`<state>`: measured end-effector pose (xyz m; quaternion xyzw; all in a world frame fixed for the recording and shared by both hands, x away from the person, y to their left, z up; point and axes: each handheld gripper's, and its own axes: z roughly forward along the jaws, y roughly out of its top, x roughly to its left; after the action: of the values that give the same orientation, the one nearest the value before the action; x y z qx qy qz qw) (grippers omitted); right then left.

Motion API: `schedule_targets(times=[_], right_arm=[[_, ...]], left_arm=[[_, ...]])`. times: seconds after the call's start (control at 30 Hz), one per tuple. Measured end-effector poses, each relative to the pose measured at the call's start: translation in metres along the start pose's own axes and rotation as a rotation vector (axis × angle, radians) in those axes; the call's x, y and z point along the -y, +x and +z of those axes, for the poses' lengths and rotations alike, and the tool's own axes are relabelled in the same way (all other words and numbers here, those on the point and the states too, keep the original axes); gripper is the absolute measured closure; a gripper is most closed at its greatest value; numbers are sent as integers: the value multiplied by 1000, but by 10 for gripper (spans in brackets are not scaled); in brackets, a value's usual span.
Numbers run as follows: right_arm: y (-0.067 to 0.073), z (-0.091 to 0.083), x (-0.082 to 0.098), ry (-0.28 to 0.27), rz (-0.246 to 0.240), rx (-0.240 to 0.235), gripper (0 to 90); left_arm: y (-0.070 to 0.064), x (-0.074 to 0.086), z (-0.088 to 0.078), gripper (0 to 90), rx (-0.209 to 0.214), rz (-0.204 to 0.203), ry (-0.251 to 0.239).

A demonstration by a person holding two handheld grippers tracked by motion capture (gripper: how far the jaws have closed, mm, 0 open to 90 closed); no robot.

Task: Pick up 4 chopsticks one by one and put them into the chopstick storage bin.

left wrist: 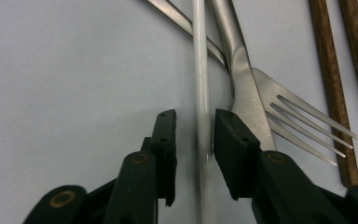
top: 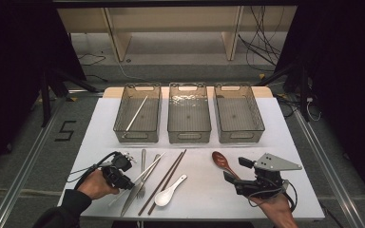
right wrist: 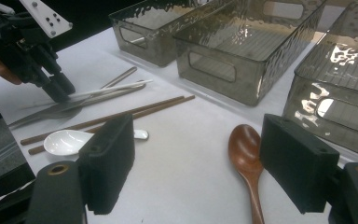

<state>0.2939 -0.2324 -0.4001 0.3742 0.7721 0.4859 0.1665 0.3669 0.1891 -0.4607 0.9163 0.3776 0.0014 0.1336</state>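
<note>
The left gripper [left wrist: 195, 140] is down at the near left of the white table [top: 275, 142], its jaws straddling a white chopstick [left wrist: 201, 84]. The right pad lies against the stick, while a narrow gap remains at the left pad, so the jaws are not yet clamped. The chopstick lies flat on the table, crossing over a knife [left wrist: 242, 88] and just beside a fork [left wrist: 303, 121]. Two brown chopsticks [top: 164, 179] and a white spoon [top: 167, 194] lie to the right of these. The right gripper [right wrist: 196, 168] rests on the near right of the table with its jaws wide apart and empty, a brown spoon [right wrist: 246, 149] lying ahead of them. Another white chopstick [top: 136, 114] lies in the left basket [top: 123, 124] of three.
</note>
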Motion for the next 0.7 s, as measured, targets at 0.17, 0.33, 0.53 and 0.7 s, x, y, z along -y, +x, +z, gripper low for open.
schedule_targets(times=[0.17, 0.33, 0.53, 0.7], right_arm=[[0, 0, 0, -1, 1, 1, 276], [0, 0, 0, 1, -1, 0, 276], [0, 0, 0, 4, -1, 0, 276], [0, 0, 0, 4, 1, 0, 276]], left_arm=[[-2, -1, 2, 772, -20, 19, 9], [1, -1, 2, 813, -16, 26, 1], [1, 0, 0, 835, -17, 52, 7], [1, 1, -4, 838, -35, 58, -19]])
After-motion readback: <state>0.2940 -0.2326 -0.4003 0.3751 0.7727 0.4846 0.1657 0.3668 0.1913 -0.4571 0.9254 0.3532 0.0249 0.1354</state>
